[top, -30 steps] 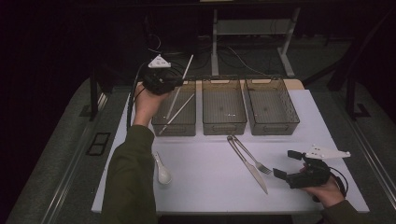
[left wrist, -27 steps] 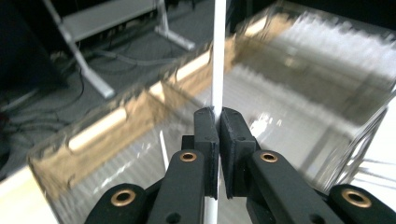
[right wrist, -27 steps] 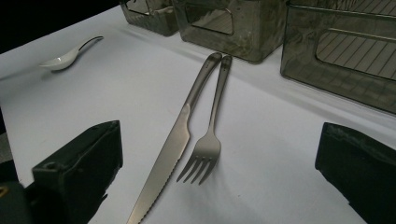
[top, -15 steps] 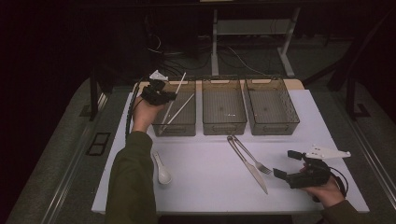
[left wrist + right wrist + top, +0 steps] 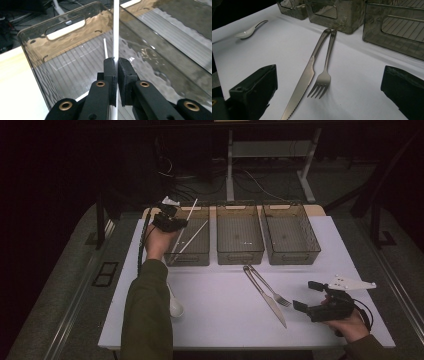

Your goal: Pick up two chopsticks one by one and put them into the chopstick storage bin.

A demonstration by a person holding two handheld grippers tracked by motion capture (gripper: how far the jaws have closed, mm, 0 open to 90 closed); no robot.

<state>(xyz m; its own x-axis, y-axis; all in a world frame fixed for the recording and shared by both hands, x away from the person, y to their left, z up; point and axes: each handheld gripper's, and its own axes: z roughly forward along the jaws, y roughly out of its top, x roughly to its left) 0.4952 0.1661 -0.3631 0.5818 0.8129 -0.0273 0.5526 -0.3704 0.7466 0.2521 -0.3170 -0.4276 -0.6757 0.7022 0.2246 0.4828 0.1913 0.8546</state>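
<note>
My left gripper (image 5: 170, 218) hovers over the near left corner of the left clear bin (image 5: 192, 256). Its jaws are shut on a thin white chopstick (image 5: 115, 30), which sticks up past the bin's far rim (image 5: 193, 209). A second white chopstick (image 5: 195, 236) lies slanted inside that bin (image 5: 105, 47). At the table's front right, my right gripper (image 5: 306, 295) rests low and open. It faces a steel knife (image 5: 302, 80) and a fork (image 5: 325, 75) that lie side by side on the white tabletop, apart from its jaws.
Two more clear bins, middle (image 5: 240, 256) and right (image 5: 292, 256), stand in a row at the back. A white spoon (image 5: 175, 306) lies at the front left beside the person's left sleeve. The knife (image 5: 270, 301) and fork (image 5: 276, 292) lie front of the middle bin.
The left hand has come down with the chopstick in its jaws, lower over the left bin. The right hand has kept still.
</note>
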